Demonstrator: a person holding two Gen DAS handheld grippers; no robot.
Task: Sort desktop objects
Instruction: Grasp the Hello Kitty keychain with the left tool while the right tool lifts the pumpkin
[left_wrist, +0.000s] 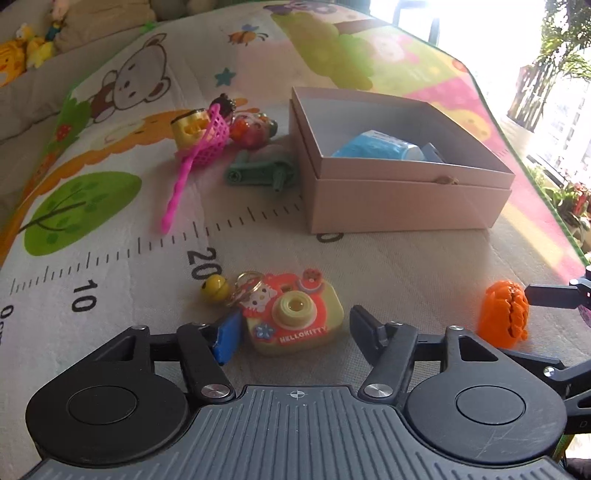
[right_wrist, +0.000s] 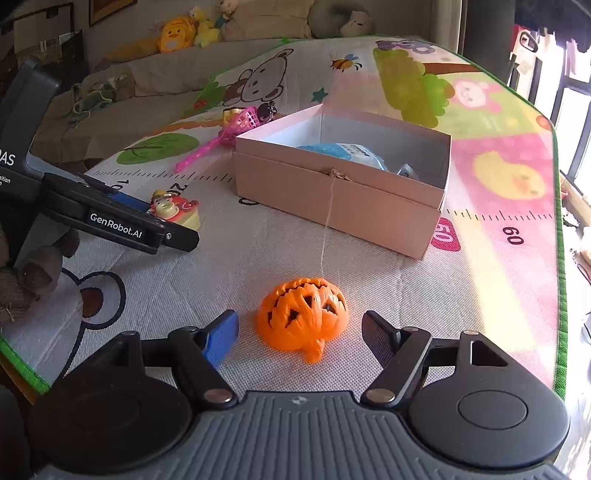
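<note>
A Hello Kitty toy camera keychain with a yellow bell lies on the play mat between the fingers of my open left gripper; it also shows in the right wrist view. An orange jack-o'-lantern pumpkin lies between the fingers of my open right gripper; it shows in the left wrist view too. An open pink cardboard box stands behind and holds a blue packet.
A pink toy net, a yellow toy, a red round toy and a green toy part lie left of the box. Plush toys sit on the sofa beyond the mat. The mat's green edge runs along the right.
</note>
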